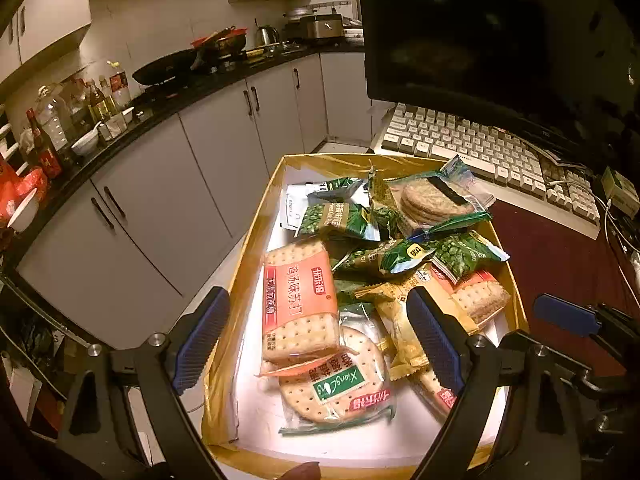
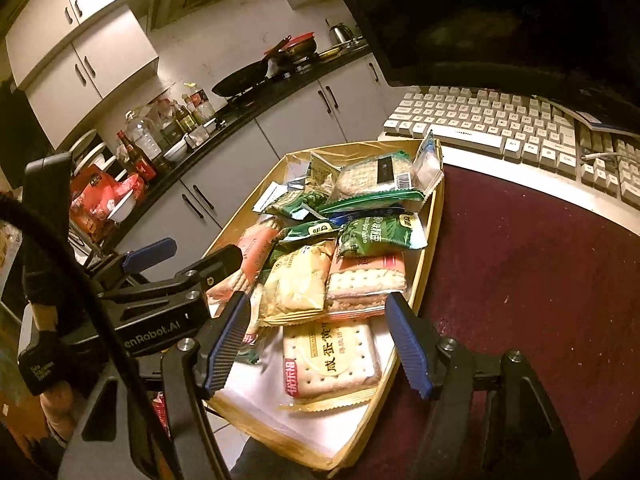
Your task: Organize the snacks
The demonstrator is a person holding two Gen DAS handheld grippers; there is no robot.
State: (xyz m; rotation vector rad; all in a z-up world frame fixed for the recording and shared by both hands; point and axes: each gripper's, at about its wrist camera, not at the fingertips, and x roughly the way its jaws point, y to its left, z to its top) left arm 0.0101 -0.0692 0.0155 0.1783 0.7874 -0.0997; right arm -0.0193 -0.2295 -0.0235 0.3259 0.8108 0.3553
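Left tongs (image 1: pixel 316 340) wide over snacks (image 1: pixel 298 296) in box (image 1: pixel 256 240), right tongs (image 2: pixel 320 344) wide, holding nothing, worktop (image 2: pixel 540 280)

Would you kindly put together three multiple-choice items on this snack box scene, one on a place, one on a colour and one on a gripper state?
1. Where does the keyboard lie relative to the snack box?
A. Beyond its far end
B. Inside it
C. Under it

2. What colour is the band on the rectangular cracker pack near the box's left wall?
A. Purple
B. Orange-red
C. Black

3. How do both grippers stand?
A. Both shut on packs
B. Left open, right shut on a pack
C. Both open, holding nothing

Answers:
1 A: the keyboard sits on the desk past the box's far rim.
2 B: an orange-red band with white characters wraps the crackers.
3 C: the left gripper and the right gripper each hover above the box with blue pads spread wide and nothing between them.
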